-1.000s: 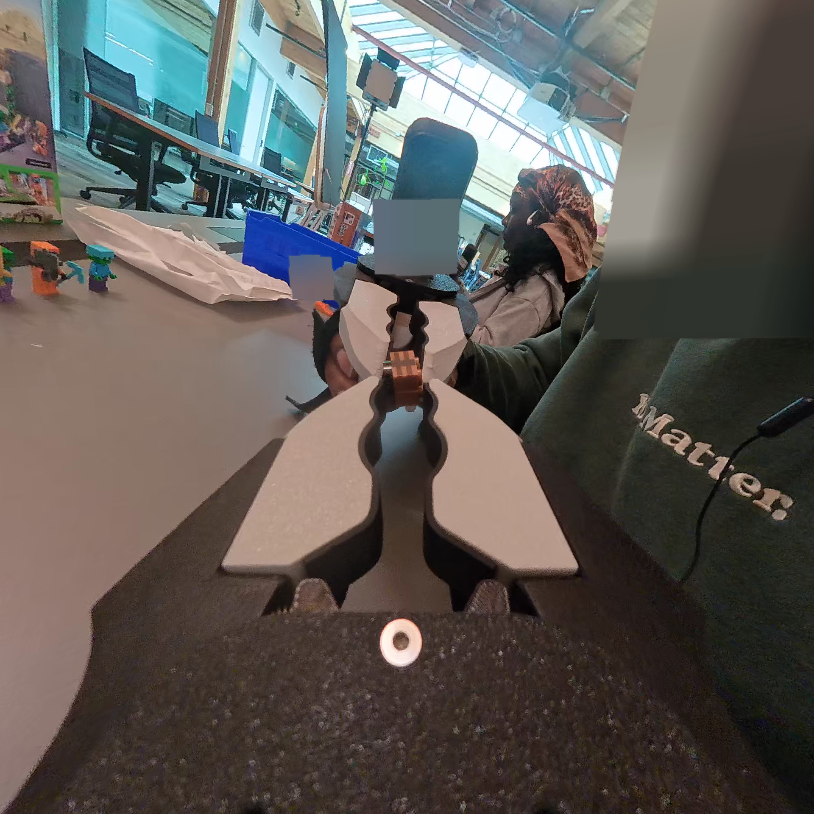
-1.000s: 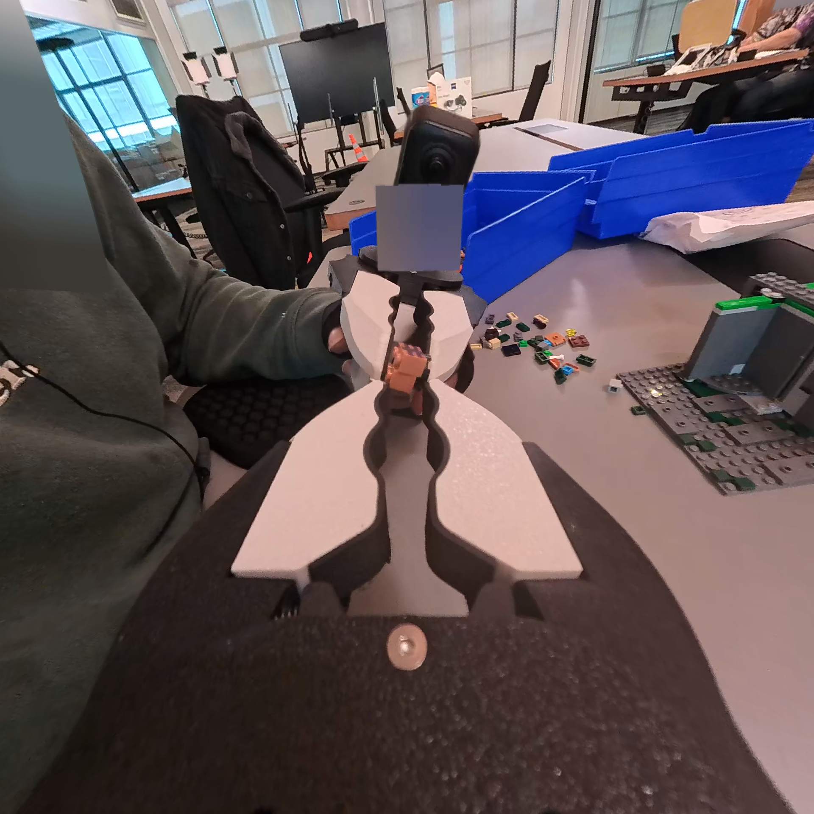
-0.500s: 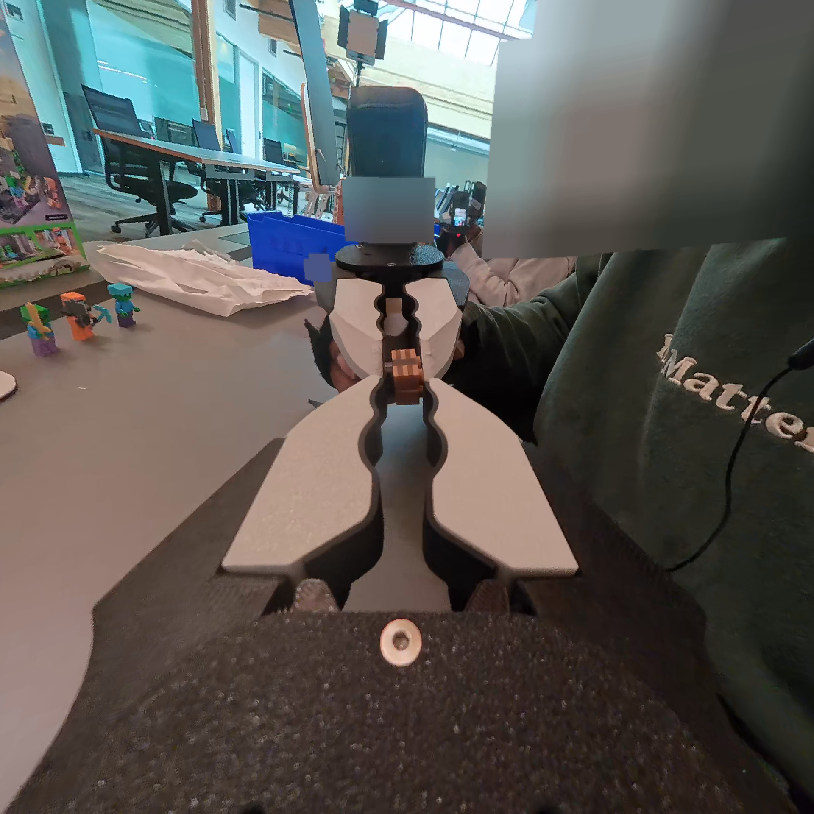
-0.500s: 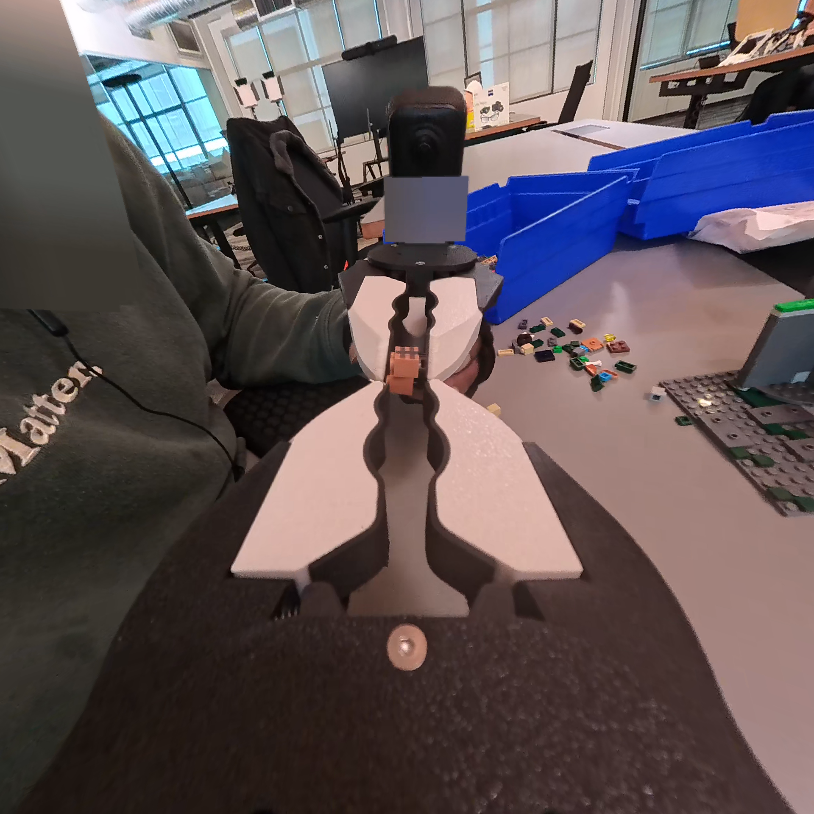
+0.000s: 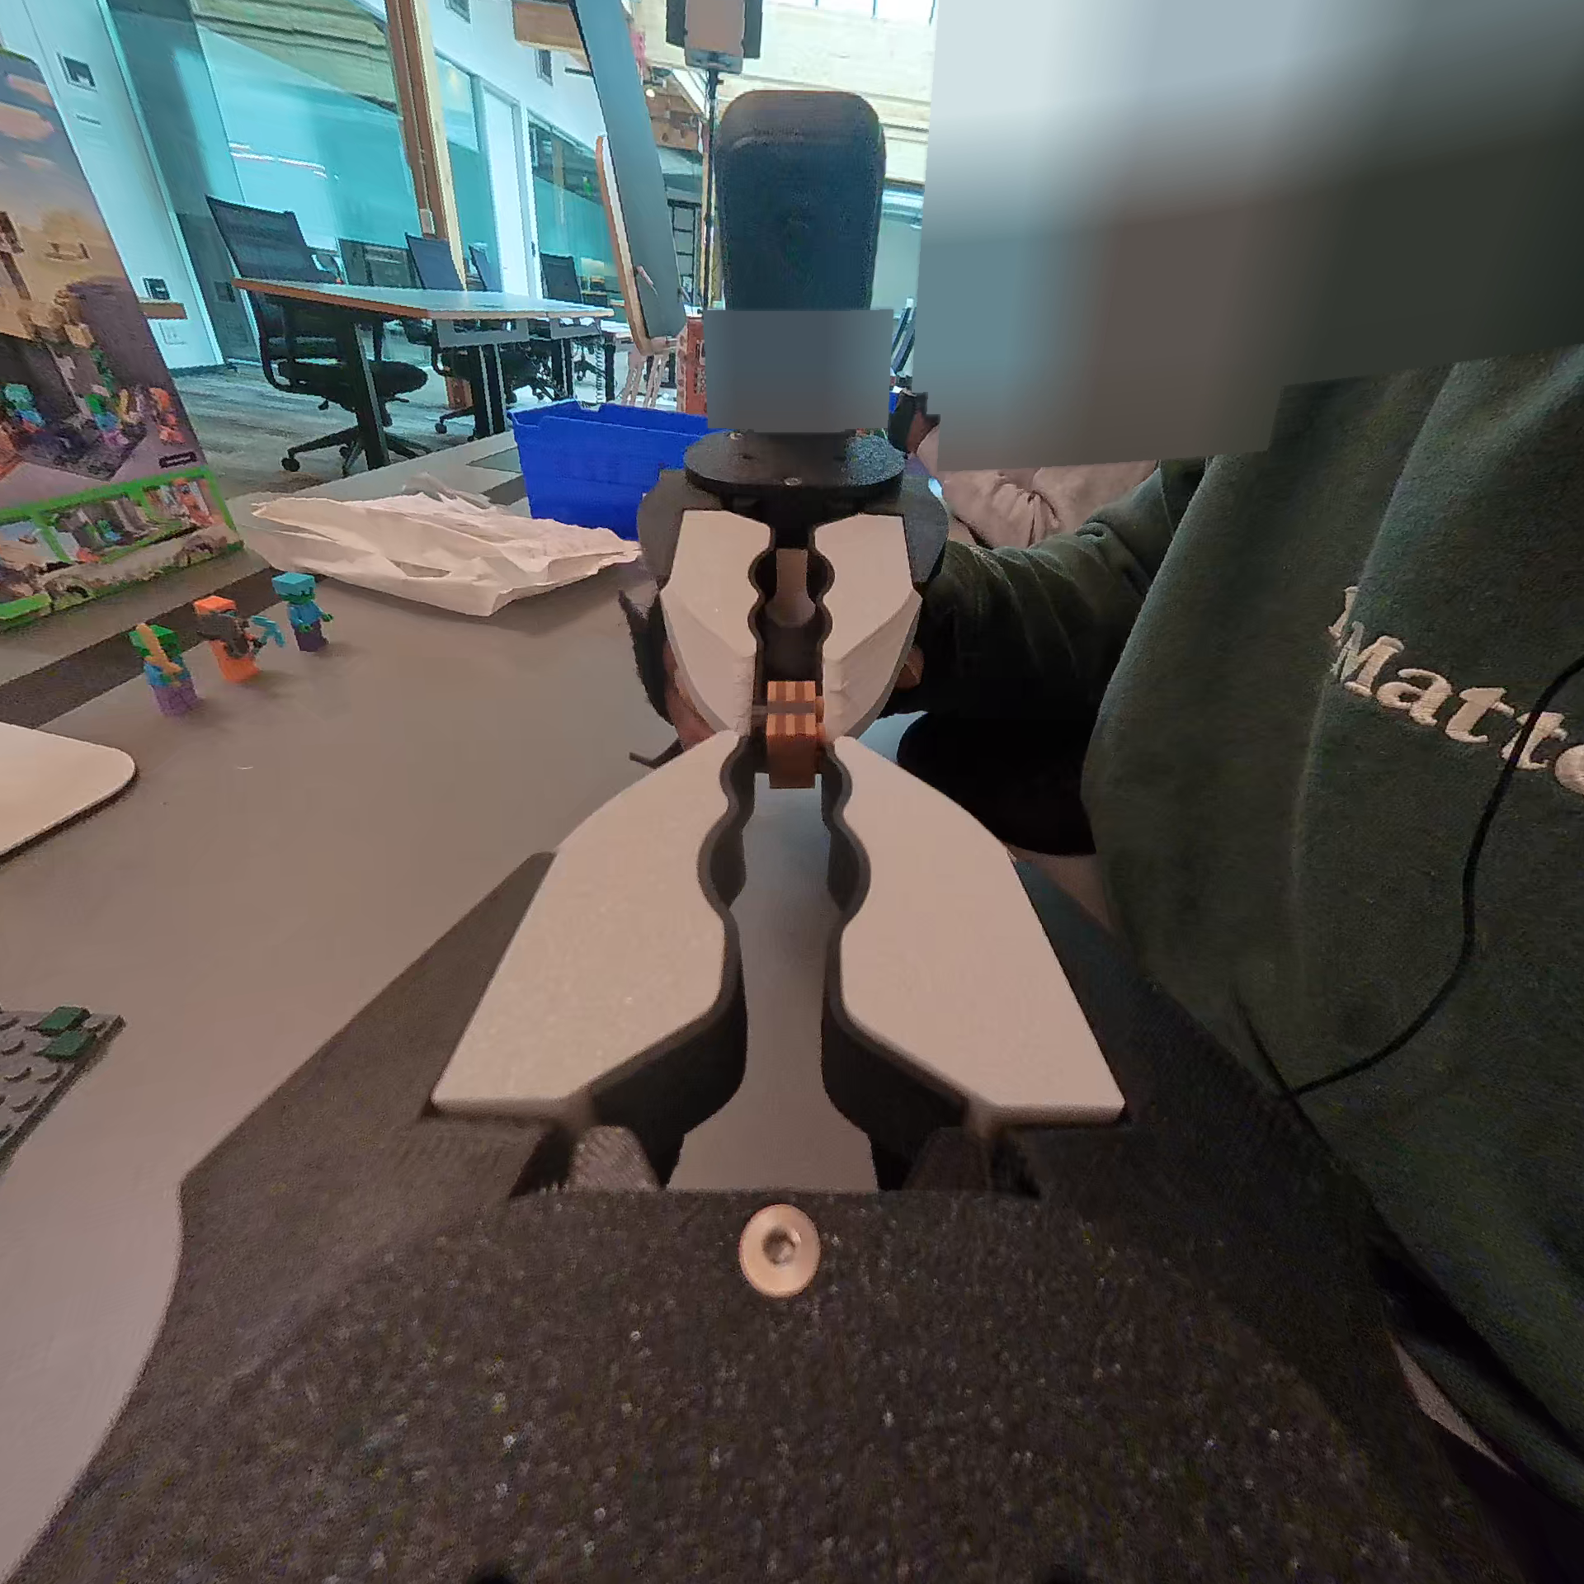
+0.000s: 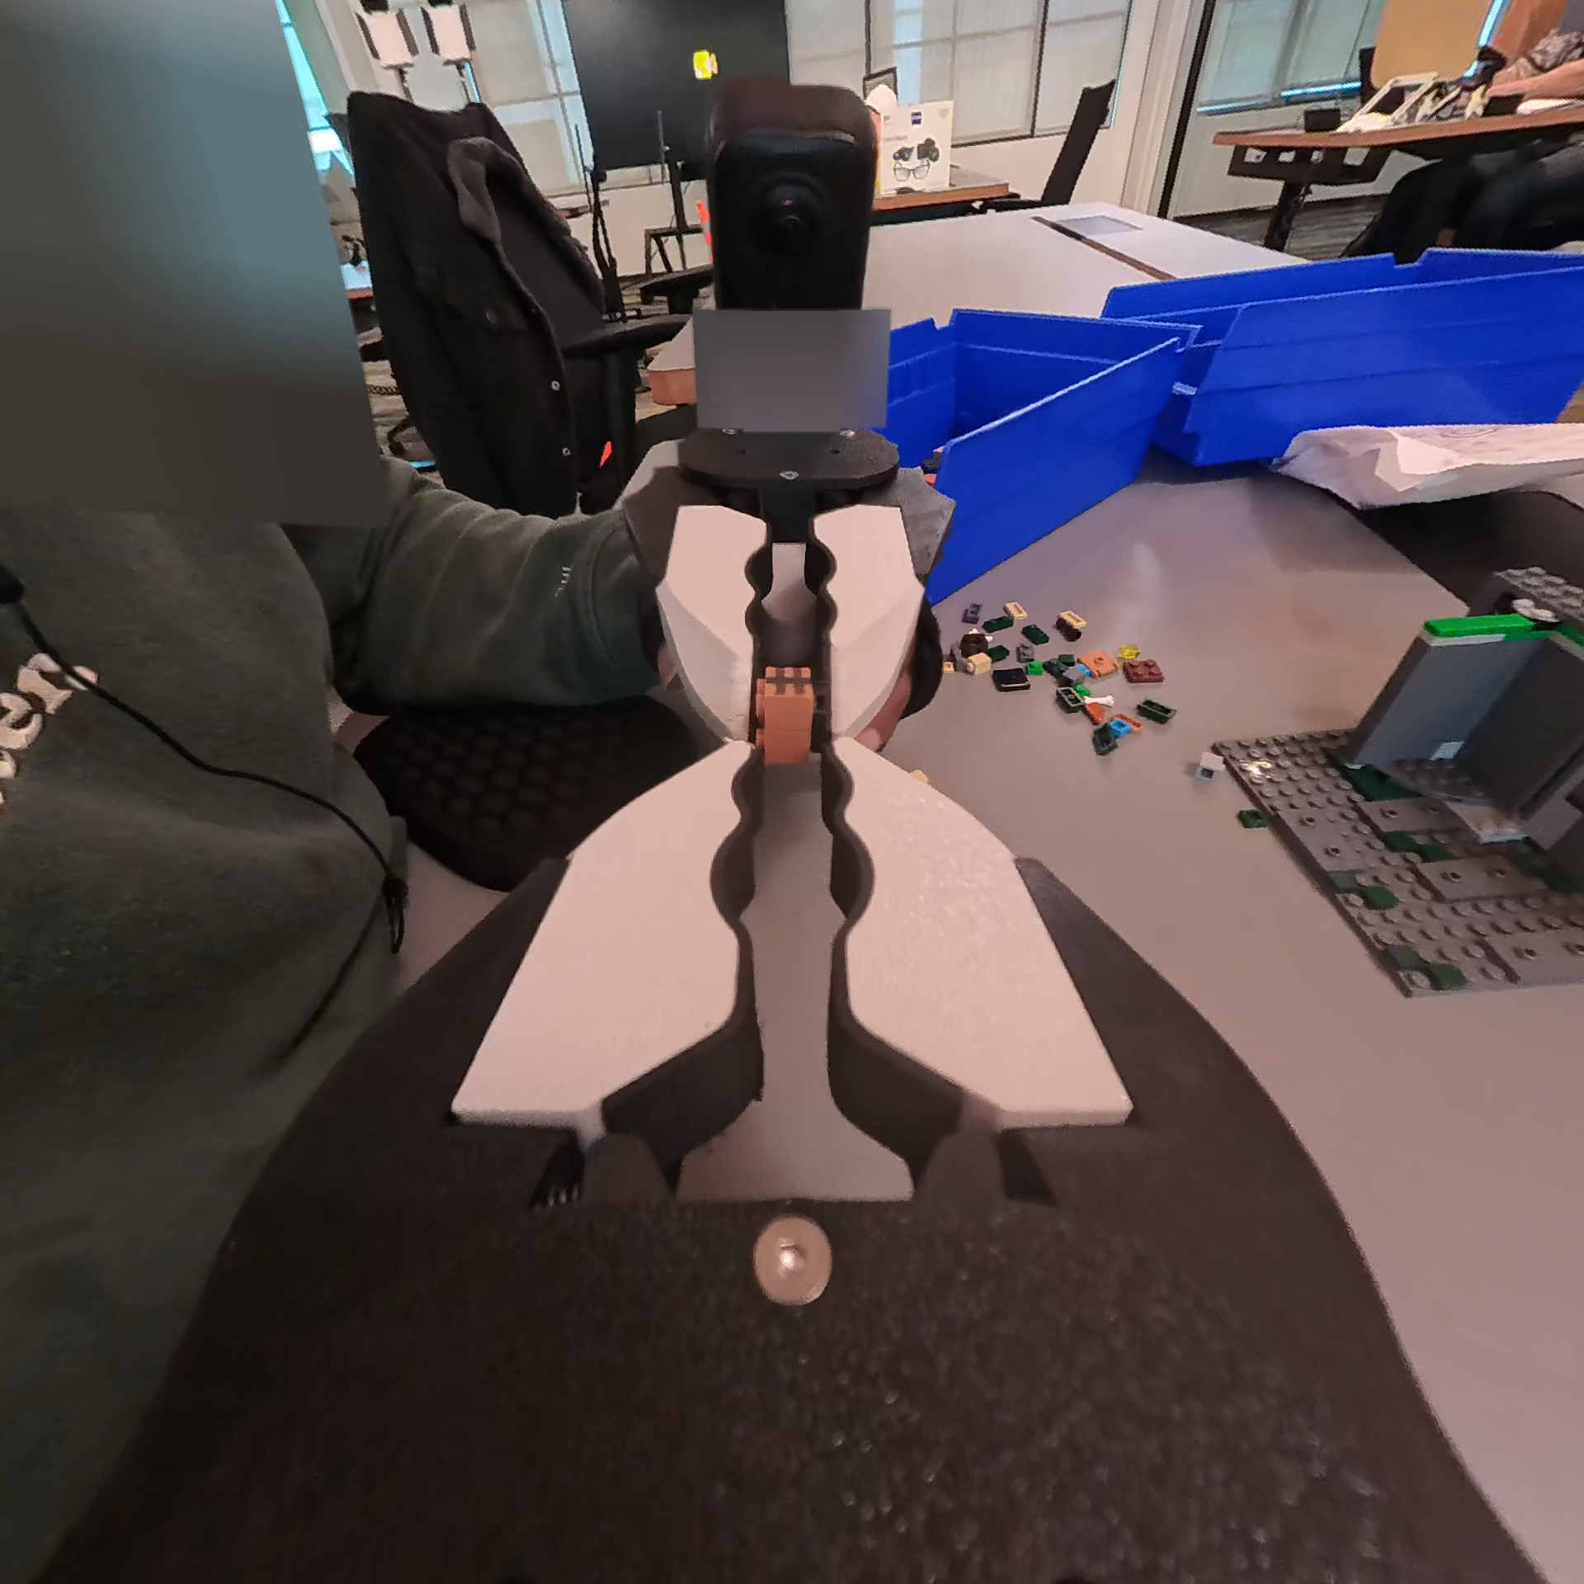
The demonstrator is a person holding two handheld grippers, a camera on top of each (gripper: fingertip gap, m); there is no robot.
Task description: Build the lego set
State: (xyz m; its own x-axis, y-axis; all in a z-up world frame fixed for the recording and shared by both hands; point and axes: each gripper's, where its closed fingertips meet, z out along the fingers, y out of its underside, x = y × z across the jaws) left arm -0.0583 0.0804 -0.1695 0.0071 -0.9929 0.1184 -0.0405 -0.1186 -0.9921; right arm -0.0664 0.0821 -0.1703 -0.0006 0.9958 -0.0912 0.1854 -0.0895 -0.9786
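Observation:
My two grippers meet tip to tip above the grey table. In the left wrist view my left gripper (image 5: 789,759) is shut on a small brown and orange brick stack (image 5: 790,737), with the right gripper facing it from the far side. In the right wrist view my right gripper (image 6: 784,750) is shut on the same brick stack (image 6: 784,716), which stands upright between both pairs of fingertips. The grey baseplate (image 6: 1371,866) with a grey walled build (image 6: 1474,711) lies on the table at the right.
Loose small pieces (image 6: 1063,669) lie left of the baseplate. Blue bins (image 6: 1071,411) and a white paper bag (image 6: 1440,454) sit behind. Three minifigures (image 5: 231,639), the set's box (image 5: 86,386) and a white bag (image 5: 446,549) are at the left. The person's green sleeve is close by. My left and right fingertips are right by each other. From either gripper's tips it is about 25 cm to the grey baseplate (image 6: 1371,866).
Both grippers stayed tip to tip on the brick stack while swinging together and levelling. The stack has turned from tilted to upright in the right wrist view.

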